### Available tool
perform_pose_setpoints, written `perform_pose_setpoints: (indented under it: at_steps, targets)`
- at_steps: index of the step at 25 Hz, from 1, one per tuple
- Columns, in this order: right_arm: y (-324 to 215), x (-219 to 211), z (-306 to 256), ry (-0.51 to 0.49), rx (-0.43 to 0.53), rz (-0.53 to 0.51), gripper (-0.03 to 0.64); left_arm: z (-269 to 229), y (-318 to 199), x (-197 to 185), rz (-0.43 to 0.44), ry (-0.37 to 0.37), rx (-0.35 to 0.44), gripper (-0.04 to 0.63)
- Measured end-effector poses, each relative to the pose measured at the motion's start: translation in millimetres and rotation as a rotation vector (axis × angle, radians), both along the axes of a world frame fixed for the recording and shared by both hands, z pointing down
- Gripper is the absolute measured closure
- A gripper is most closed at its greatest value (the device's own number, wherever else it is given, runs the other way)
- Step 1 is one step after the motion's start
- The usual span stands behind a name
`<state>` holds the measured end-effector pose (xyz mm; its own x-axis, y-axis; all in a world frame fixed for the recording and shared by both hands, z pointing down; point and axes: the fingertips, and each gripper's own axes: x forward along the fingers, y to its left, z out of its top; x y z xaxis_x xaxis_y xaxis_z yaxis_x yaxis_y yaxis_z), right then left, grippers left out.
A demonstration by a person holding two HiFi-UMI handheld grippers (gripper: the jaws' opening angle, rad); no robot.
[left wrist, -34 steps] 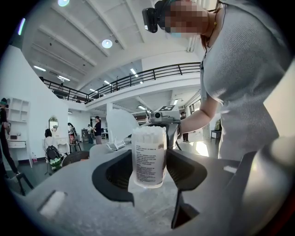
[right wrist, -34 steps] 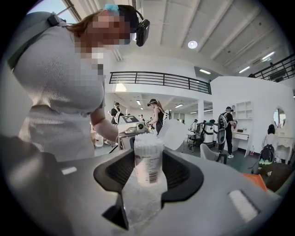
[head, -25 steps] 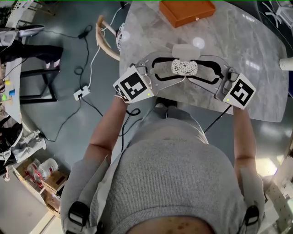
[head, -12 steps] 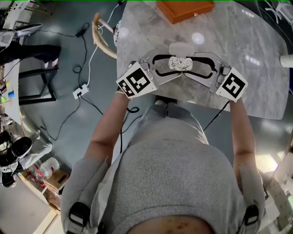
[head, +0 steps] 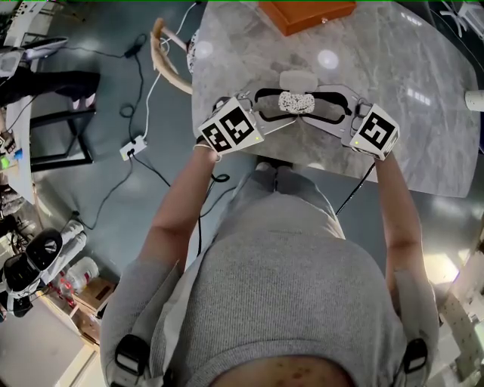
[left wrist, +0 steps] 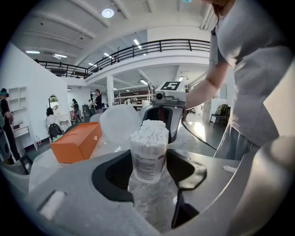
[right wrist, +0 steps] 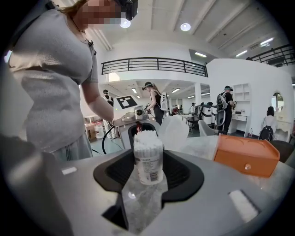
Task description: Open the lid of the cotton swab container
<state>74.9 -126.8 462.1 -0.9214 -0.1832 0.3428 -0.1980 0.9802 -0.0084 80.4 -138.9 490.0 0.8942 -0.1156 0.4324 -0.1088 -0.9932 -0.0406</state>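
Only side-on: container [left wrist: 148,140] label [left wrist: 147,167].

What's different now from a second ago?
Both the left gripper and right gripper sank toward the table, around the swab container. Nothing was gripped or released: both stay open, the container between their jaws, its lid already flipped open. The orange box hasn't moved.

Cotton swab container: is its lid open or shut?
Open: the clear lid stands beside the cotton swab container, and the swab tips show uncovered.
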Motion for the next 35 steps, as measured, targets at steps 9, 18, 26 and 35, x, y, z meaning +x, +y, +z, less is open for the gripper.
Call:
perform_pose_setpoints:
  at_steps: [9, 18, 26, 35]
  targets:
    - [0.5, -0.7, 25.4, 0.097, -0.039, 0.0, 0.423, 32.8, -0.4, 2.1, 0.007, -0.086, -0.003, 0.362]
    - [2.8, 0.1, 49.8, 0.157, -0.062, -0.008, 0.423, 57.2, 2.1, 2.5, 0.004, -0.163, -0.011, 0.362]
    - [5.6, 2.2, 63.3, 0.185, -0.082, -0.01, 0.423, 71.3, 5.3, 4.6, 0.012, -0.198, -0.016, 0.362]
    - [5.4, 2.1, 68.6, 0.191, -0.093, -0.001, 0.423, 76.9, 5.1, 4.6, 0.021, -0.214, -0.008, 0.362]
